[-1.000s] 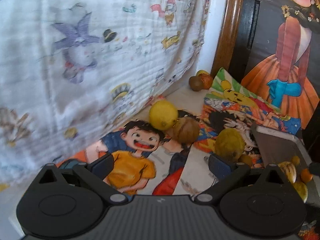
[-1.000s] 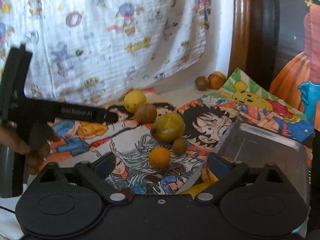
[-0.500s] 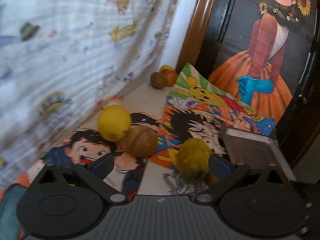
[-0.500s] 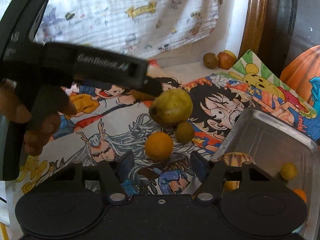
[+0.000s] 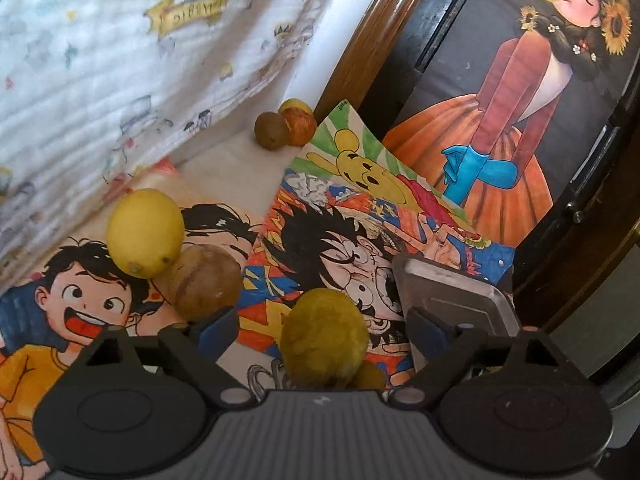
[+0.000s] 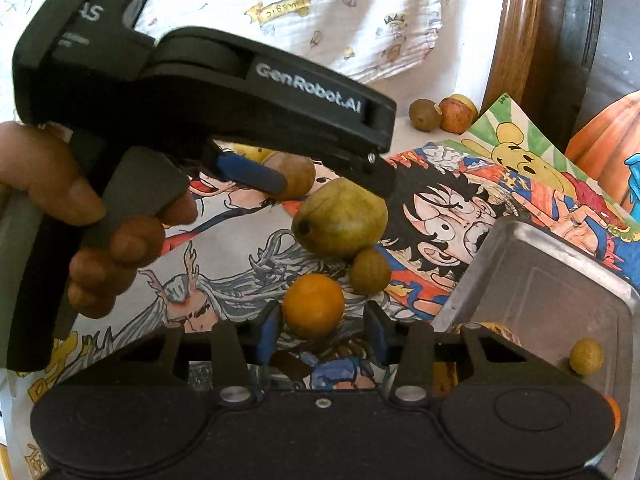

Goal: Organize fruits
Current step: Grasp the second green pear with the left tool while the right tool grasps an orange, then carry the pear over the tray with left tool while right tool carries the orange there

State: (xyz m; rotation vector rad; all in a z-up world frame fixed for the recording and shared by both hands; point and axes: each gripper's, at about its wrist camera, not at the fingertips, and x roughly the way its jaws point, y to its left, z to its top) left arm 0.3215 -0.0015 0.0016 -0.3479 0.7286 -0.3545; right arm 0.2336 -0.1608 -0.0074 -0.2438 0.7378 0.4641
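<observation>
The right gripper [image 6: 320,330] is closing around a smooth round orange fruit [image 6: 313,305] on the picture-covered worktop [image 6: 224,248]; its fingers [image 6: 269,332] stand just beside it, not yet pressing. Just beyond lie a small olive fruit [image 6: 371,271] and a large yellow-green fruit [image 6: 340,218], touching. The left gripper [image 5: 320,330], also closing, straddles that large fruit with room either side. The metal tray [image 6: 560,280] sits right, its rim near the fruits.

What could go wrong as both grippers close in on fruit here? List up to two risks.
The right gripper, jaws closing around the orange fruit without gripping it yet, might nudge the small brown fruit touching it. The left gripper, also closing, straddles the large yellow-green fruit; both tools work close together and could collide.
</observation>
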